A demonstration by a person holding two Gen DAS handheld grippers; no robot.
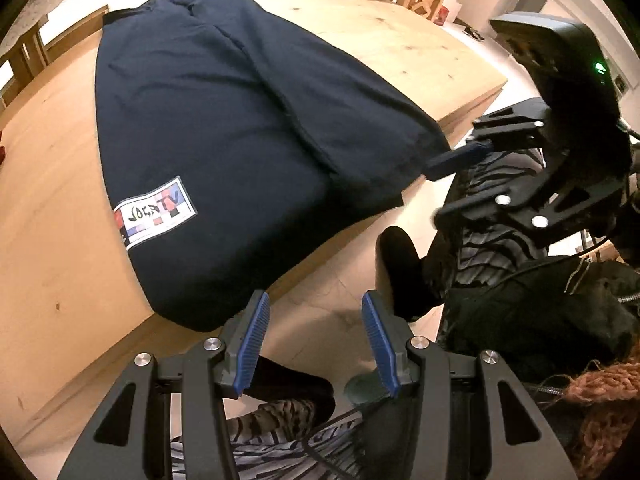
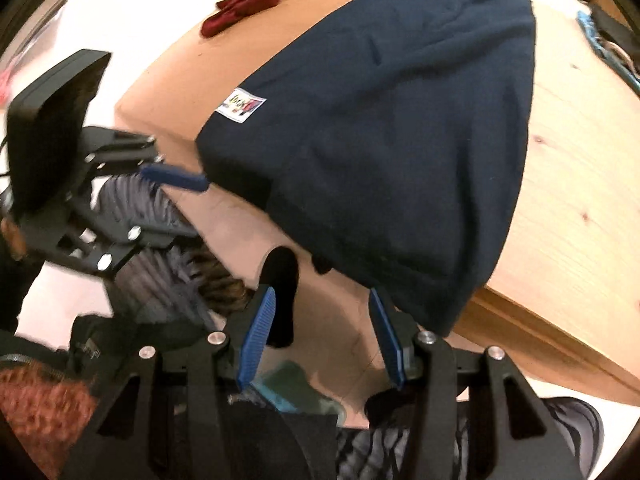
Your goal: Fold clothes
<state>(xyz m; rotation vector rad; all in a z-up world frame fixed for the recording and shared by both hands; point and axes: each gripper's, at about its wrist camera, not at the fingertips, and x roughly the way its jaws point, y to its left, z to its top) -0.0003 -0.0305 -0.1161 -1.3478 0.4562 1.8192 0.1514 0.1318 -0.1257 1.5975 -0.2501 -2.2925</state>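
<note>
The navy garment [image 1: 224, 128] is lying spread on the wooden desk [image 1: 60, 240], its near hem overhanging the edge for easy gripping. The left claw [image 1: 316, 344] and right claw [image 2: 320, 336] are hovering half-open, gripping nothing, near that hem's corners.

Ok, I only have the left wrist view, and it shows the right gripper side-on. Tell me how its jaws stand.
Observer: The right gripper is open, with nothing between its pads.
Operator: Say where the navy shirt's edge is against it.
Observer: The navy shirt hangs over the table edge just beyond the fingertips. I cannot tell whether one finger brushes it.
Operator: Name whatever else lies on the table that I can't make out.
Observer: A dark red cloth lies bunched near the far corner, apart from the shirt.
</note>
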